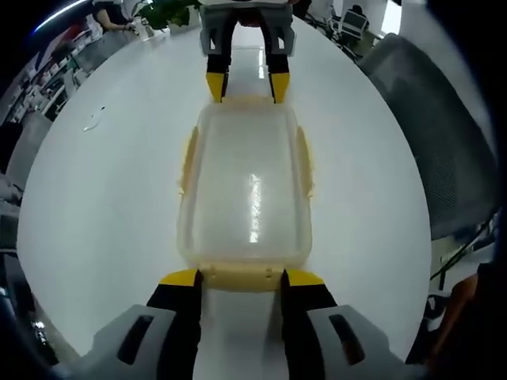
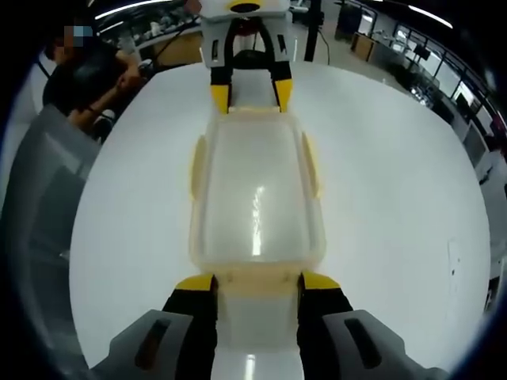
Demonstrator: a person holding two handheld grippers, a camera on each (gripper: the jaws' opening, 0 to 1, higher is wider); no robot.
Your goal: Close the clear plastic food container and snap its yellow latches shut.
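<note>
Left claw (image 1: 240,277) at 6 o'clock, jaws parted, straddling yellow end latch (image 1: 241,278). Clear container (image 1: 244,186) lidded, long axis 6-to-12, mid white worktop (image 1: 103,206). Right claw (image 2: 257,282) likewise parted at opposite end.

You have one clear rectangular plastic food container (image 1: 245,190) with its lid on, lying lengthwise between the two sets of fingers. Four pale yellow plastic latches show on it: one long-side latch (image 1: 188,161) to the left beyond your left gripper's fingers, one long-side latch (image 1: 305,161) to the right, one end latch (image 1: 242,277) between those fingers, and one end latch (image 1: 247,100) between the opposite fingers. You hold two grey two-jaw grippers with yellow-tipped black fingers: the left gripper (image 1: 242,279) and the right gripper (image 2: 257,283). One round white table (image 1: 103,198) lies under them. One grey chair (image 1: 444,127) stands past the table's edge.
</note>
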